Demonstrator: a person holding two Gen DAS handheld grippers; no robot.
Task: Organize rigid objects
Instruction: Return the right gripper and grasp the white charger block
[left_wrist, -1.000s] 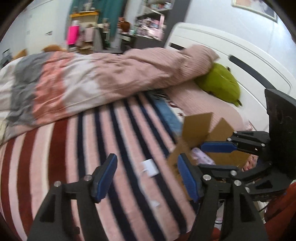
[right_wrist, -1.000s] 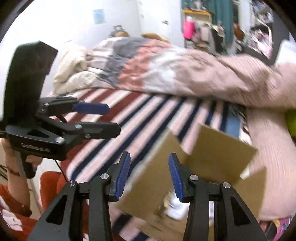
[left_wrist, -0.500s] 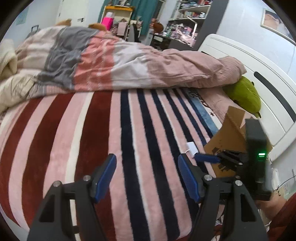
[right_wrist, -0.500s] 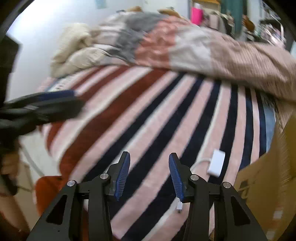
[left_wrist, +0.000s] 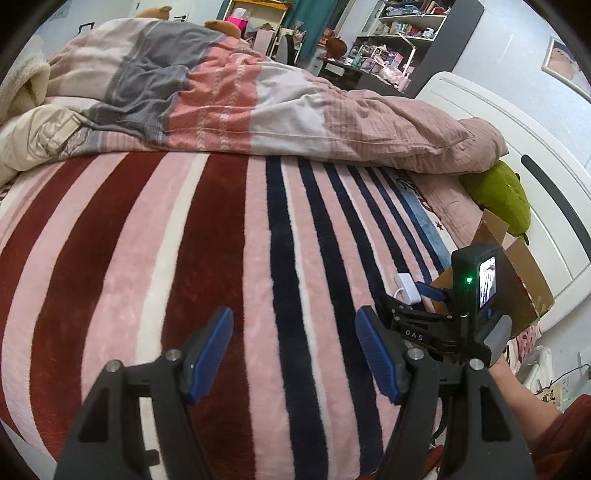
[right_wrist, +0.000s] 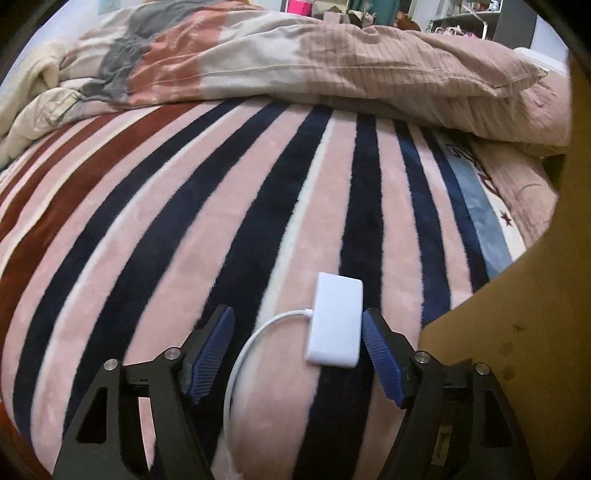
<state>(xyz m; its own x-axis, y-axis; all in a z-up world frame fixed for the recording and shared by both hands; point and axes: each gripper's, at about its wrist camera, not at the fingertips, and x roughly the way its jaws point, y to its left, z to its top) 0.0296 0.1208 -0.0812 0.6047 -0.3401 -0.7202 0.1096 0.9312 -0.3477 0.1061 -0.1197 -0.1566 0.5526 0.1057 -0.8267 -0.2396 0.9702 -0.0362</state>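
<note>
Right wrist view: the right gripper (right_wrist: 297, 354) hangs low over the striped blanket (right_wrist: 184, 229) with its 2 blue-padded fingers spread wide and holding nothing. A white adapter block (right_wrist: 335, 320) lies flat on the blanket in the lower centre of the frame, between the fingers and just beside the right-hand pad; I cannot tell whether it touches that pad. Its white cable (right_wrist: 255, 343) curves off toward the lower left. A cardboard box (right_wrist: 517, 332) fills the right edge.

In the left wrist view, the left gripper (left_wrist: 295, 347) sits at the bottom centre, its fingers also parted and empty. At the right of that frame the adapter block (left_wrist: 406, 288) lies beside the box (left_wrist: 524, 280), with a pink duvet (left_wrist: 295, 110) across the top.
</note>
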